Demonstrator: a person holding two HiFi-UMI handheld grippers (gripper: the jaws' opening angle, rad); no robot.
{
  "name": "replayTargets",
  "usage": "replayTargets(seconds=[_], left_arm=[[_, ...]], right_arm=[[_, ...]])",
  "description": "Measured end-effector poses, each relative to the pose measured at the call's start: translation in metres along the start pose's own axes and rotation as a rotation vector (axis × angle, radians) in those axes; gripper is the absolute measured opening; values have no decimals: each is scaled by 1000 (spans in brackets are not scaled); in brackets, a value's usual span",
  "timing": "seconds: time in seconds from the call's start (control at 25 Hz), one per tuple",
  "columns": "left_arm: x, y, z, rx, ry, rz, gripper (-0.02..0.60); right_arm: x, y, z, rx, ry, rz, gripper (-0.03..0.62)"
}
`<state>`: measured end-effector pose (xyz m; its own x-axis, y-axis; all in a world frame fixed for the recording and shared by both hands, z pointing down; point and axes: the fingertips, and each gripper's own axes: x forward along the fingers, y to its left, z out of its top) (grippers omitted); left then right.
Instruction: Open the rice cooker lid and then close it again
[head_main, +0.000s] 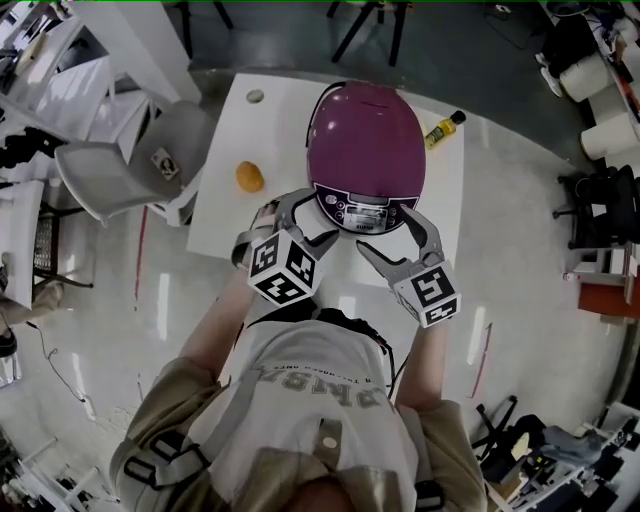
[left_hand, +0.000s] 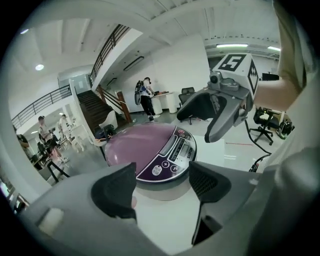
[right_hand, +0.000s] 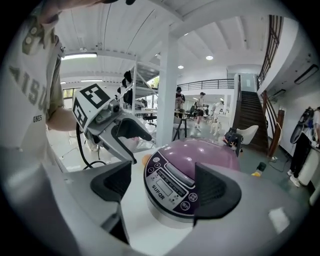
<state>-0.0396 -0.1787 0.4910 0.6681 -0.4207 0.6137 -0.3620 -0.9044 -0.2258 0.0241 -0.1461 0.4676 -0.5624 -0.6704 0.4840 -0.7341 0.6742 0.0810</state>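
A purple rice cooker (head_main: 365, 150) with its lid down stands on the white table (head_main: 215, 215), its control panel (head_main: 365, 212) facing me. My left gripper (head_main: 300, 208) is open at the cooker's front left, with nothing between its jaws. My right gripper (head_main: 395, 238) is open at the front right, also empty. In the left gripper view the cooker (left_hand: 150, 150) lies just beyond the open pads (left_hand: 117, 190), and the right gripper (left_hand: 220, 112) hangs above it. In the right gripper view the panel (right_hand: 172, 187) sits between the wide pads (right_hand: 215, 187), with the left gripper (right_hand: 117, 131) beyond.
An orange fruit (head_main: 250, 177) lies left of the cooker and a yellow bottle (head_main: 443, 129) lies at its right rear. A small round object (head_main: 256, 96) sits at the table's far left corner. A grey chair (head_main: 140, 165) stands left of the table.
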Motion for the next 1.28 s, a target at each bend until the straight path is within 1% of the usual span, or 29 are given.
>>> replayTargets(seconds=[0.16,0.28,0.4,0.56,0.76,0.84,0.96,1.16,1.28], left_arm=[[8,-4,-5,92,47,-43,342],[12,-10,-9,171,90,-85,344],[15,-12,-11,225,123,-114,344],[21,-13,-11,258,163,-133,344],[32,-33,-7,297,219,-208,344],[37,-38,-5,317,242,-223,344],[42,-40,0,359,273,-224,344],[48,-47,0,420,334,-268,345],[54,-48,2,430,366,-277,345]], right_arm=[[9,4,-4,-86,74,47,371],[15,7,-10,-163,151,94,371],[21,9,-18,-224,234,144,371],[24,12,-33,-282,344,208,371],[28,11,-47,-358,451,257,371],[28,9,-51,-389,485,265,371],[27,5,-56,-426,522,282,371],[27,5,-60,-453,558,324,371],[26,6,-63,-470,579,347,371]])
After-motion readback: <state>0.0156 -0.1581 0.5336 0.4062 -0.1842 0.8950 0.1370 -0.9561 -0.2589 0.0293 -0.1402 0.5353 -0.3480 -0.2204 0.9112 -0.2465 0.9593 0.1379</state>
